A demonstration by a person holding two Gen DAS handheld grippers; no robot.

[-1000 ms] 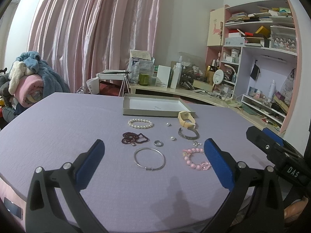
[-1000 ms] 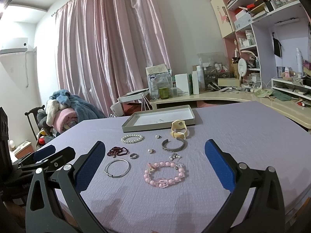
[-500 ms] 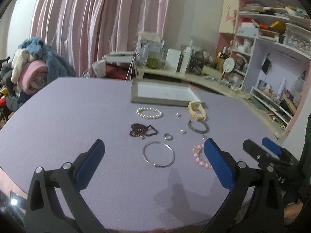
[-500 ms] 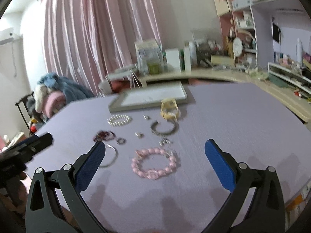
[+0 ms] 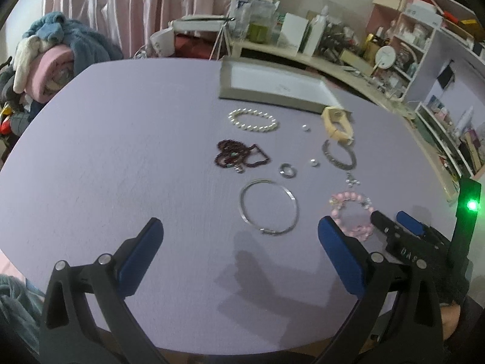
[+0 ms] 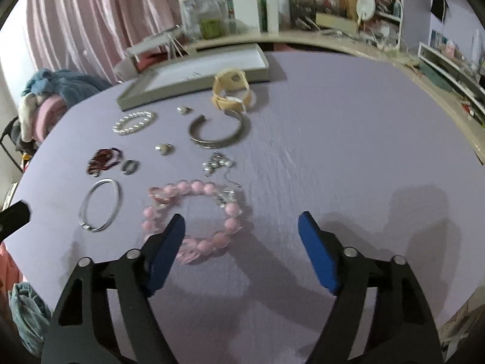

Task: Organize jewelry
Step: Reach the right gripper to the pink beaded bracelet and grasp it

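Jewelry lies on a purple table. A pink bead bracelet (image 6: pixel 194 215) sits just ahead of my open right gripper (image 6: pixel 242 230), whose left finger overlaps its near edge. It also shows in the left wrist view (image 5: pixel 353 214). A silver bangle (image 5: pixel 269 206) lies ahead of my open, empty left gripper (image 5: pixel 239 239). Farther back are a dark red bead strand (image 5: pixel 239 157), a pearl bracelet (image 5: pixel 253 119), a silver cuff (image 6: pixel 219 133), a cream watch (image 6: pixel 232 91), a ring (image 5: pixel 287 170) and small earrings (image 6: pixel 216 162). A grey tray (image 5: pixel 272 97) with a white lining stands at the back.
A cluttered desk (image 5: pixel 303 51) and shelves (image 5: pixel 424 45) stand behind and right of the table. A pile of clothes (image 5: pixel 51 57) sits at the far left. Pink curtains (image 5: pixel 127 6) hang at the back. The table's right edge (image 6: pixel 466 139) runs close to the shelves.
Both grippers have moved forward and tilted down toward the table. The right gripper has come close over the pink bead bracelet. The jewelry has not moved.
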